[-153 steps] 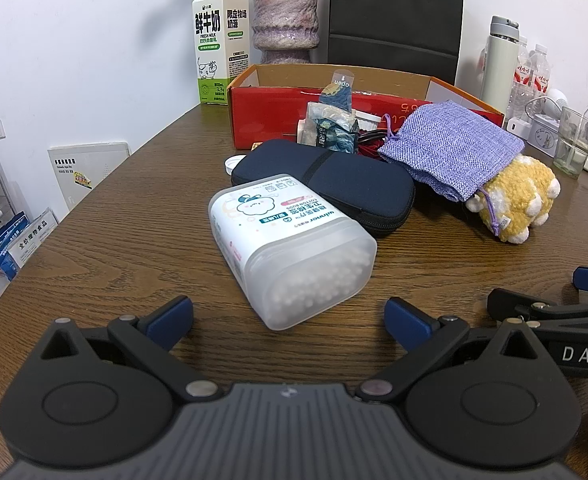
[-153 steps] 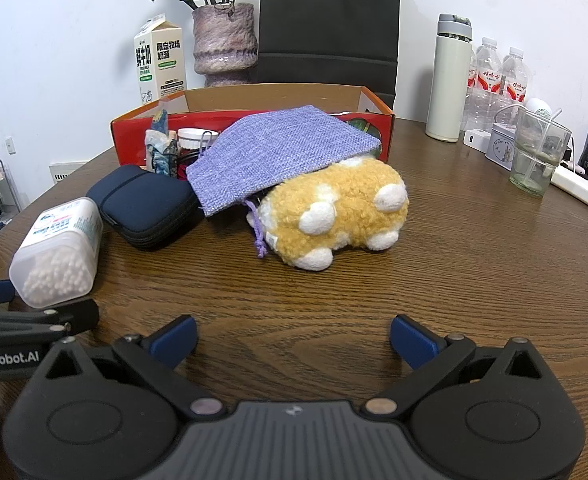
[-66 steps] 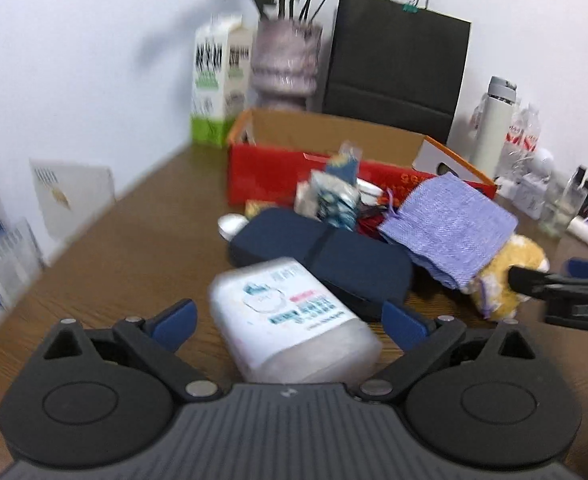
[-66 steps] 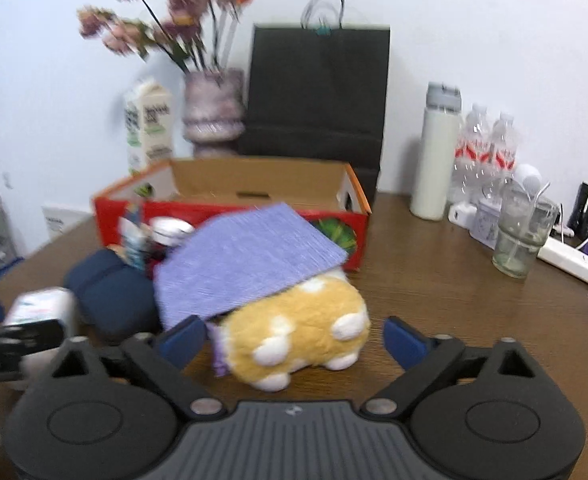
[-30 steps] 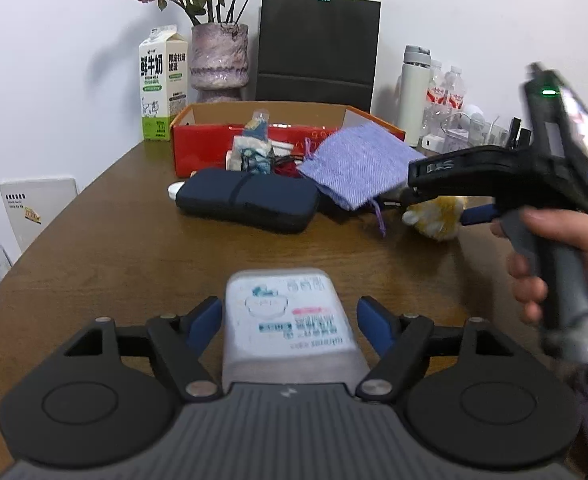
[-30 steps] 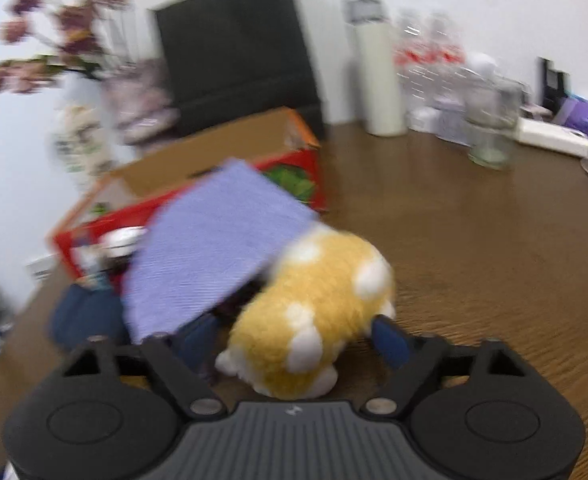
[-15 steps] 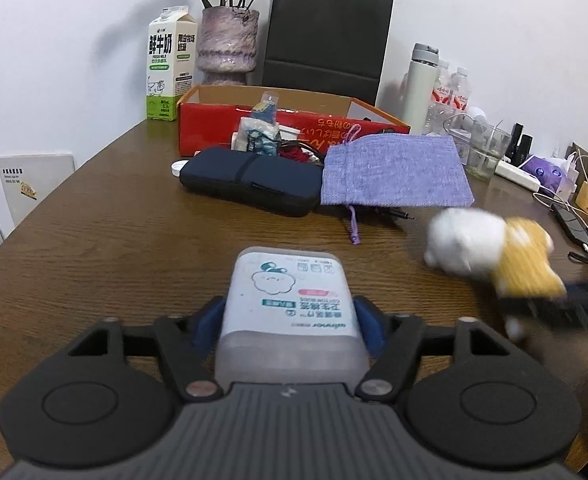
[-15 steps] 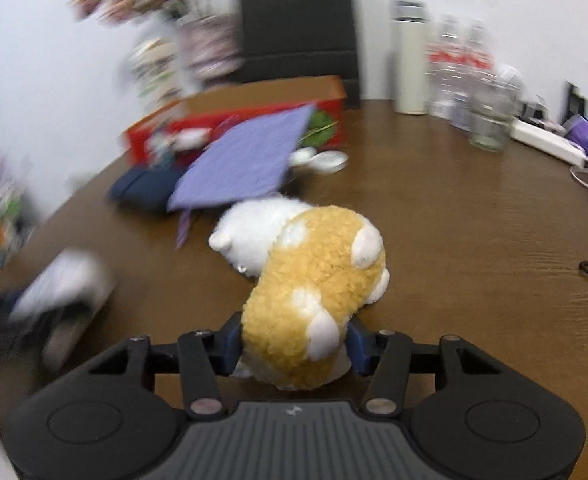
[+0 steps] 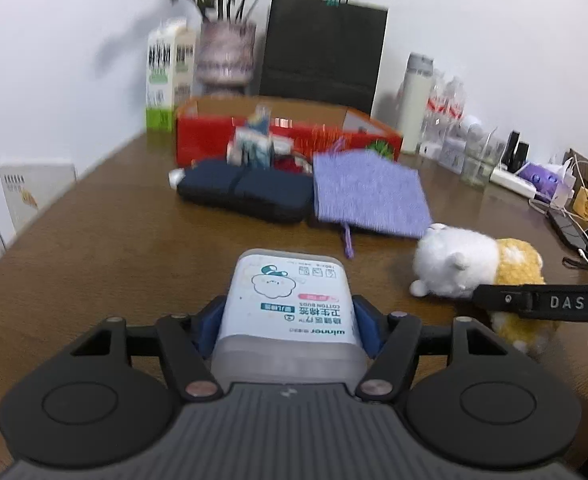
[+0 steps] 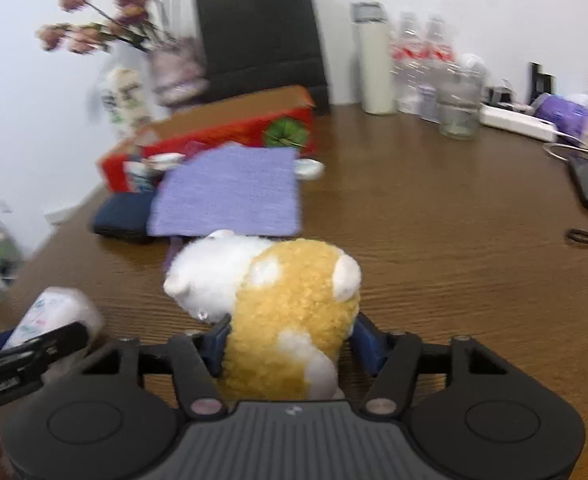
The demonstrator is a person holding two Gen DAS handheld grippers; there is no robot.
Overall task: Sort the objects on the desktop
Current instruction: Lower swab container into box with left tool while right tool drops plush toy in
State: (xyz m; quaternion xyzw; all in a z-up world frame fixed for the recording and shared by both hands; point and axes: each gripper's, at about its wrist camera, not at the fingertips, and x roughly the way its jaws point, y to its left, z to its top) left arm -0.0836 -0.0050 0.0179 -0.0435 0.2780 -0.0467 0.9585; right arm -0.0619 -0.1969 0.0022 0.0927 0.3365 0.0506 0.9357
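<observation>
The cotton-bud box (image 9: 289,300) reads "winner", "COTTON BUDS"; the right claw (image 9: 542,303) reads "DAS".

Bright, motion-blurred, fisheye-bent edges

Left tongs (image 9: 288,326) and right tongs (image 10: 291,342) are showing the same build: a ribbed grey housing flanked by two round black discs, black linkage arms pinned with silver screws, and blue pads (image 9: 368,330) at the tips. White lettering "DAS" is running along the black finger (image 9: 542,302) seen side-on in the left wrist view.
</observation>
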